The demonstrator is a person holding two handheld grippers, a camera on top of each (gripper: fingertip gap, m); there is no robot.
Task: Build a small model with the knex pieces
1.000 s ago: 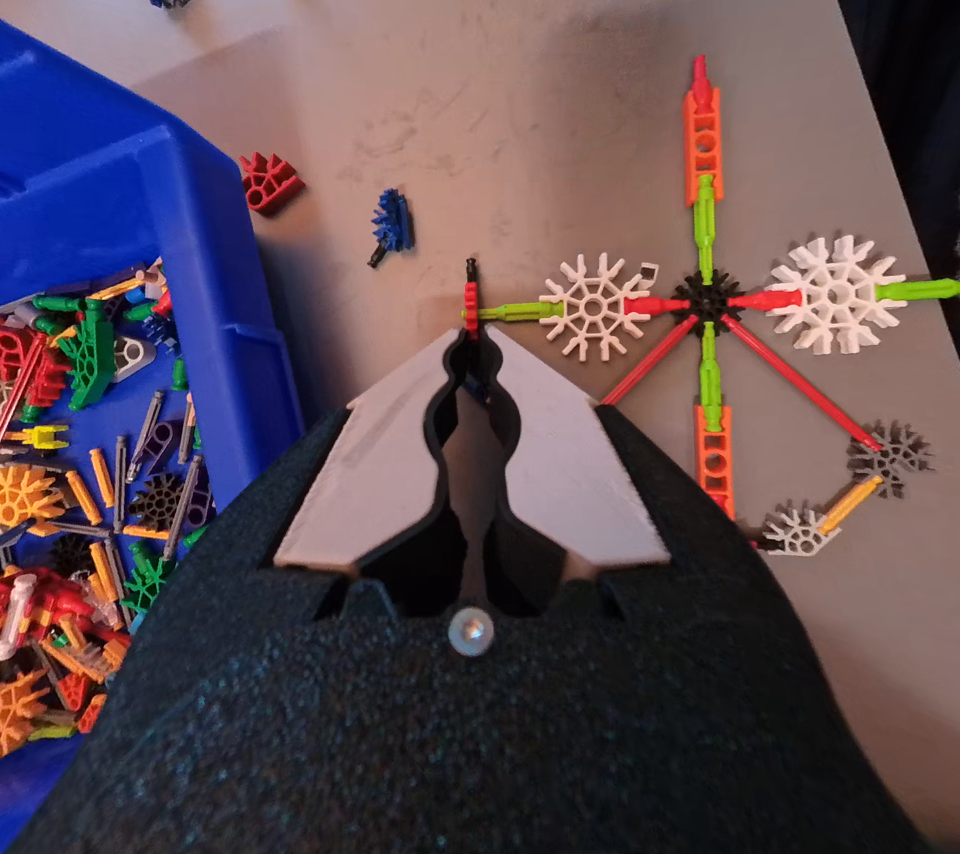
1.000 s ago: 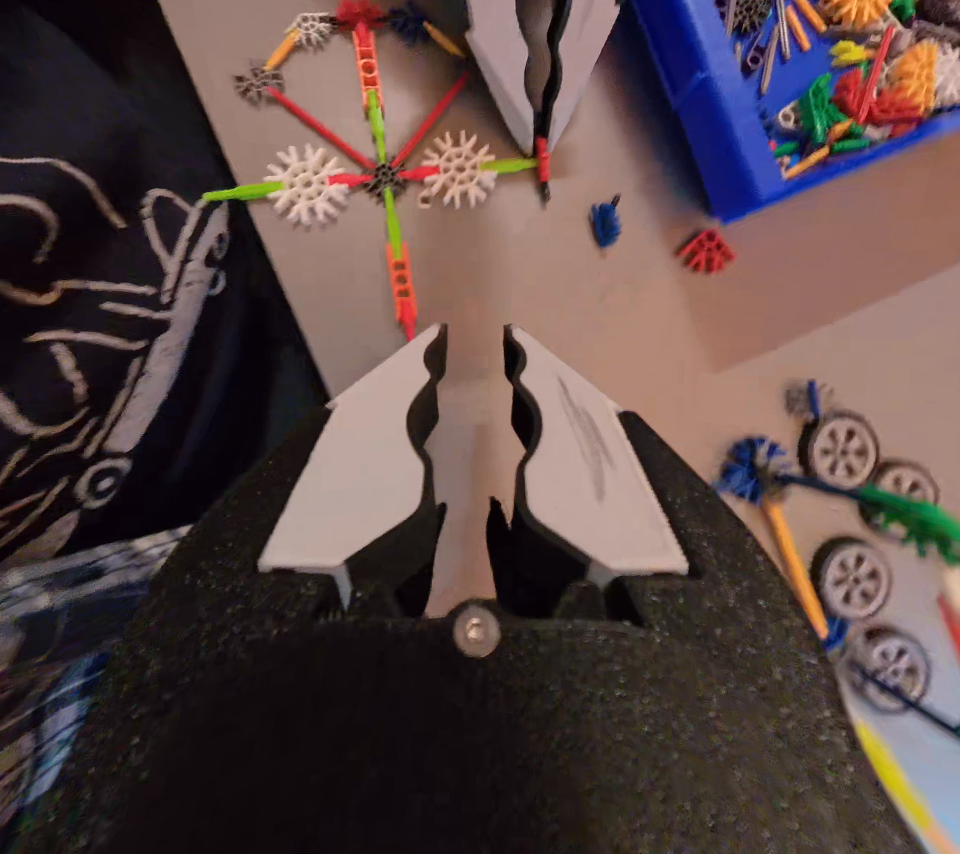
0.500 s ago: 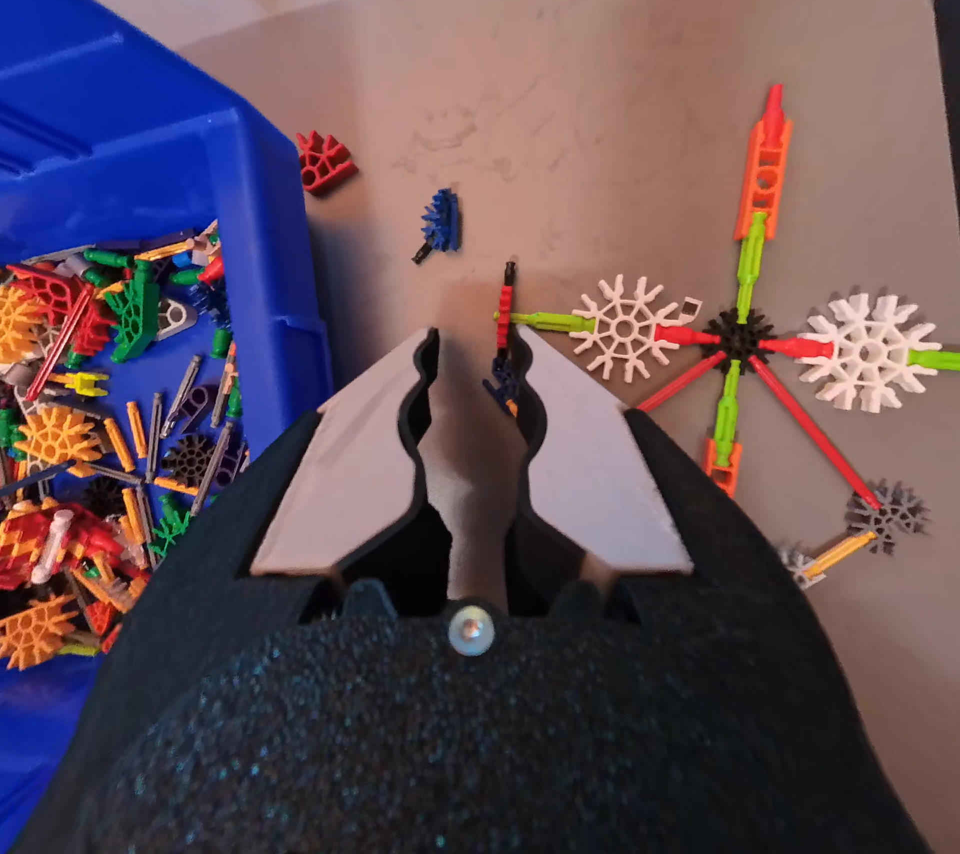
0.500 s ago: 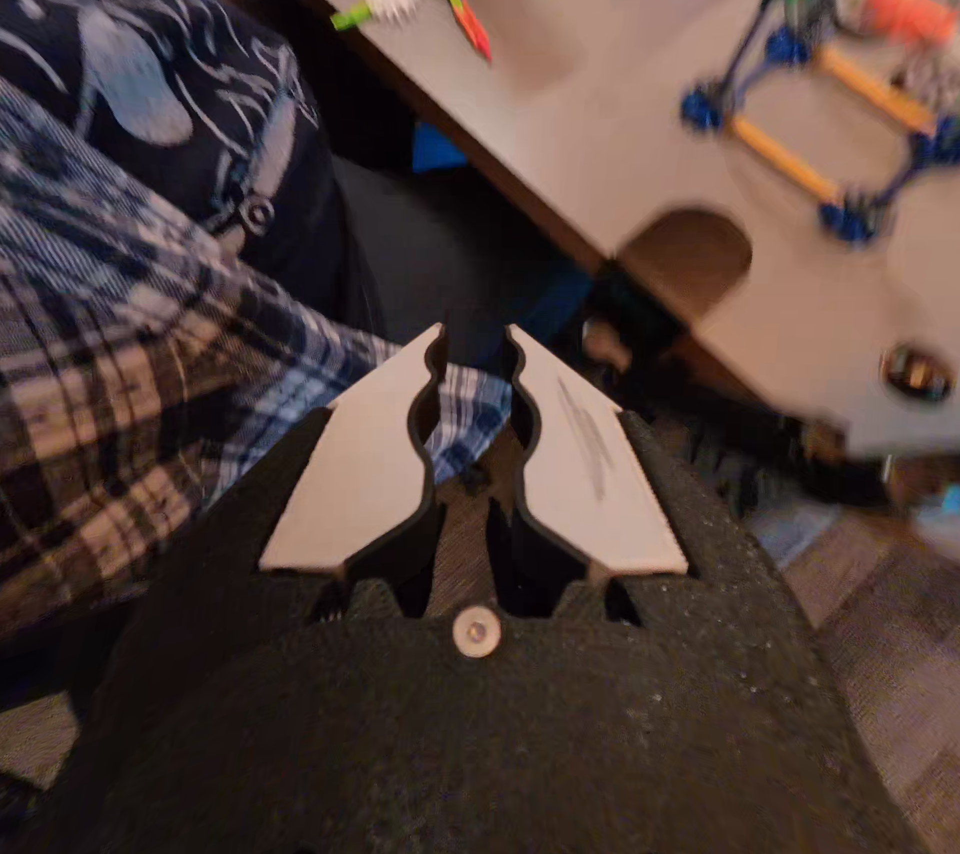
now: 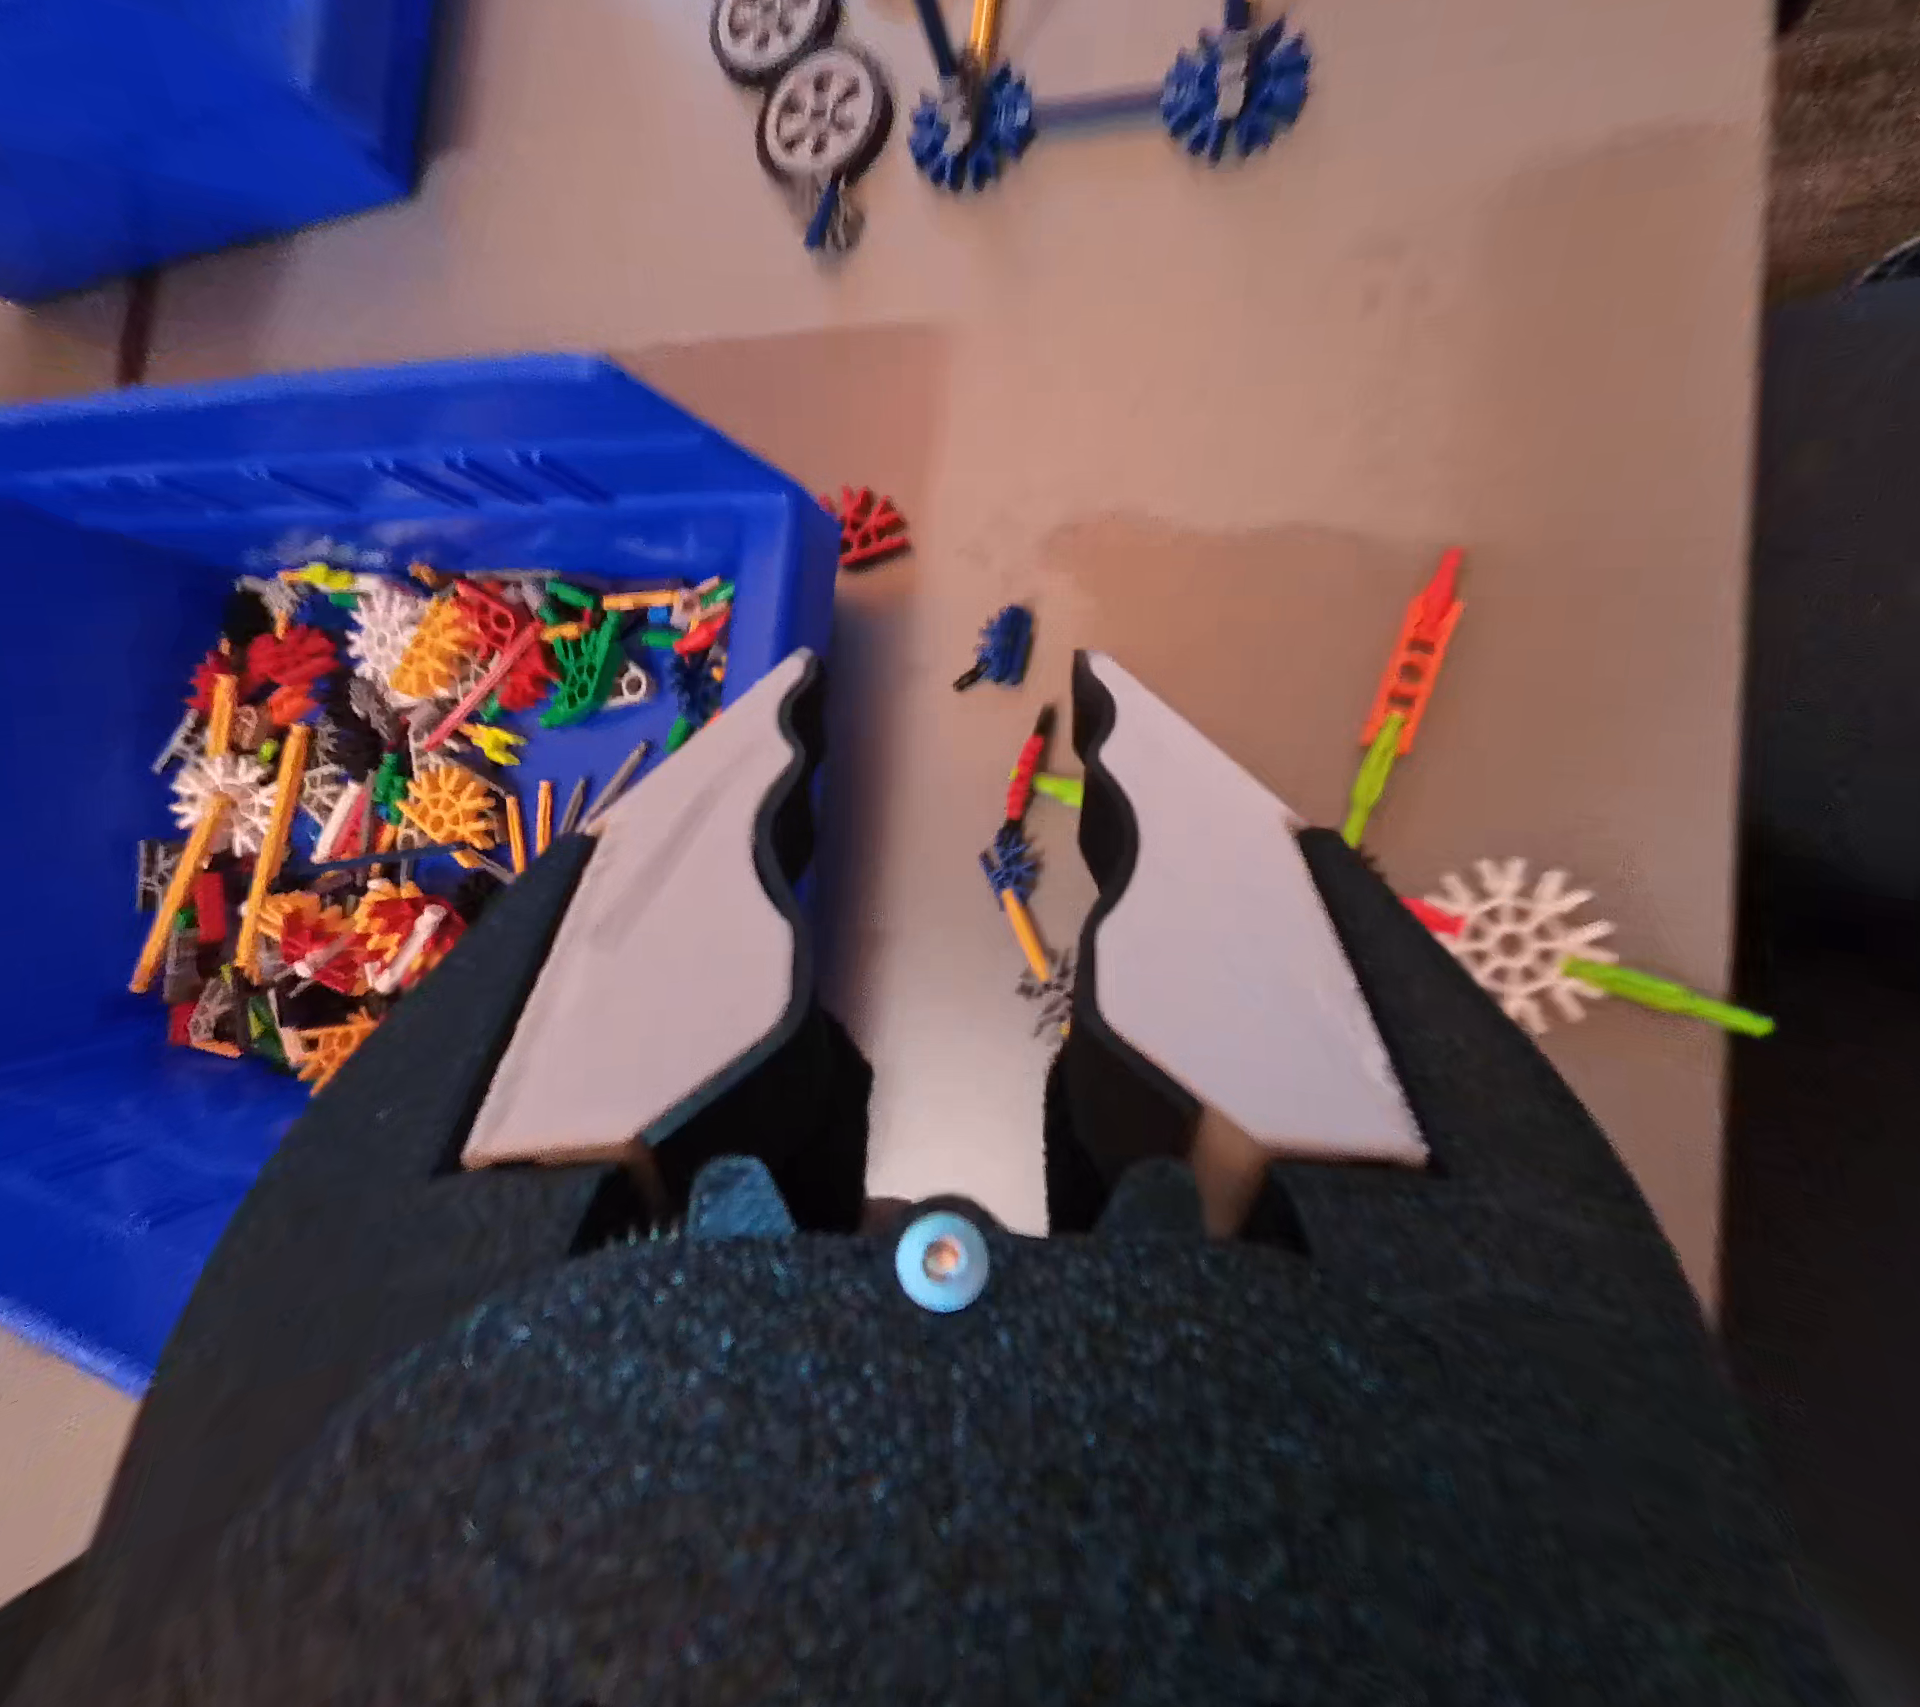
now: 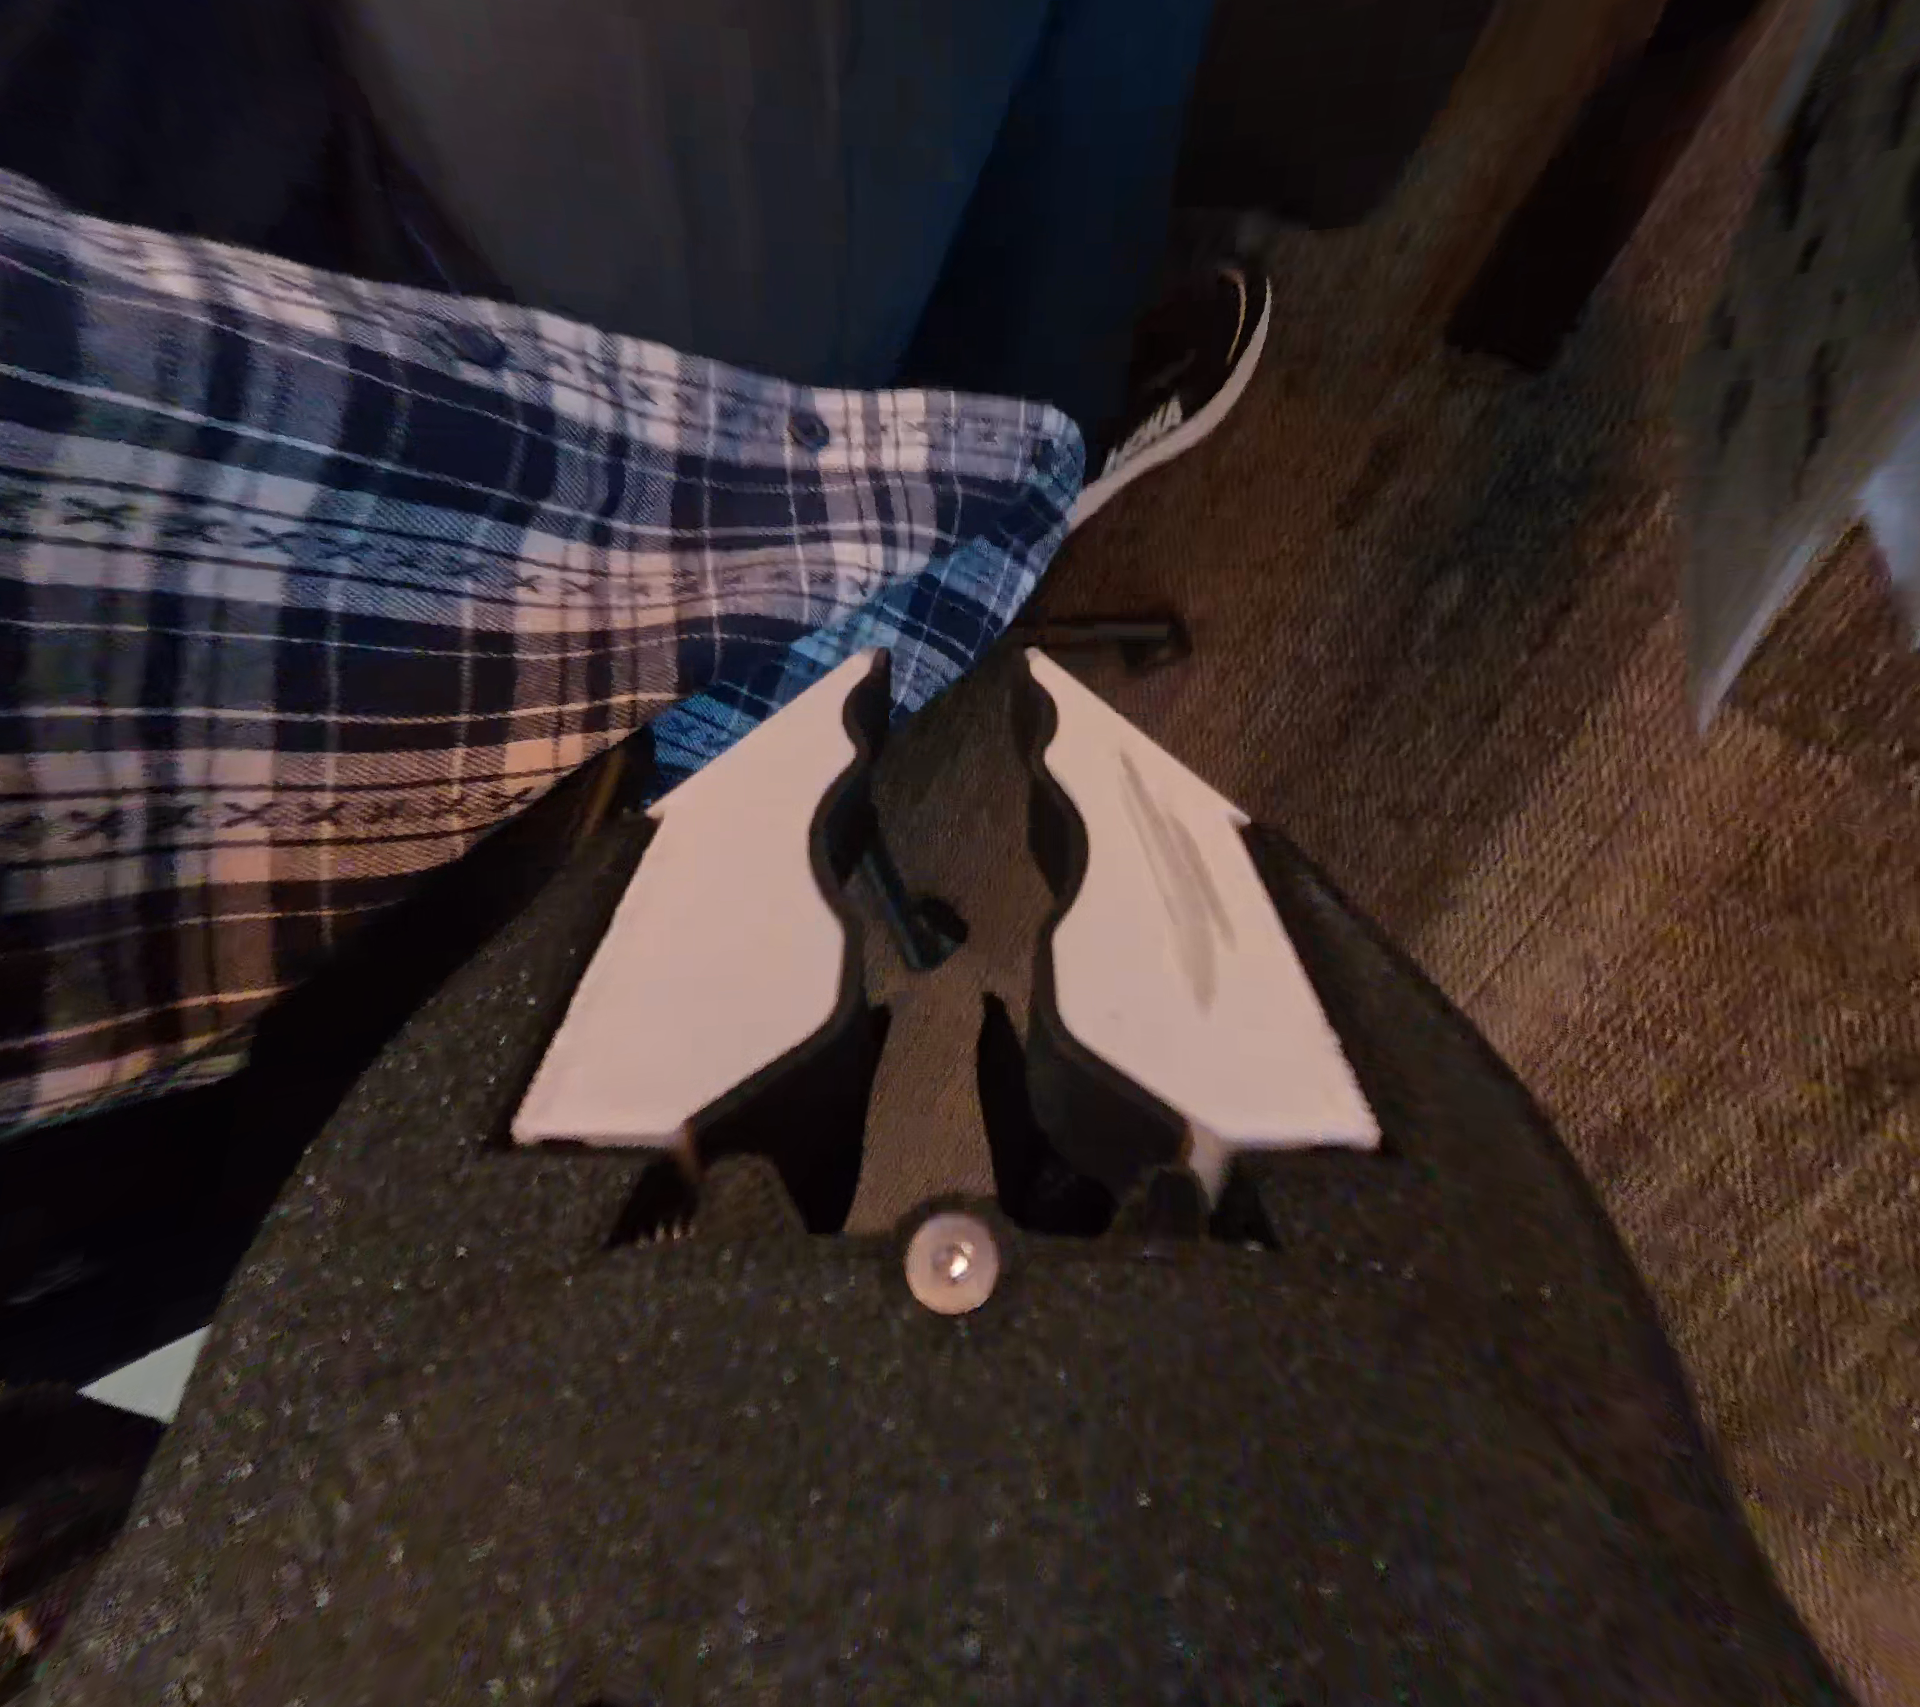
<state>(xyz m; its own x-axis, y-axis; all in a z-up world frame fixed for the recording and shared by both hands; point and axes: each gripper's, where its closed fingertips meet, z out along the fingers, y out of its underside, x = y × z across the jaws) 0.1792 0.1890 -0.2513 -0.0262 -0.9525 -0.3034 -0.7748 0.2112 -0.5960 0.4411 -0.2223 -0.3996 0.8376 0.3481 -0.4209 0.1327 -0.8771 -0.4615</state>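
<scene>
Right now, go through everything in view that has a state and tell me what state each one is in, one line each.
left gripper: open, empty, above the table.
right gripper: open, empty, down near the carpet.
blue bin: uncovered, holding a heap of mixed building pieces.
spoked assembly: flat on the table, partly hidden by the left gripper.
red connector: loose on the table beside the bin.
blue connector: loose on the table.
wheeled frame: assembled, resting on the table.
</scene>
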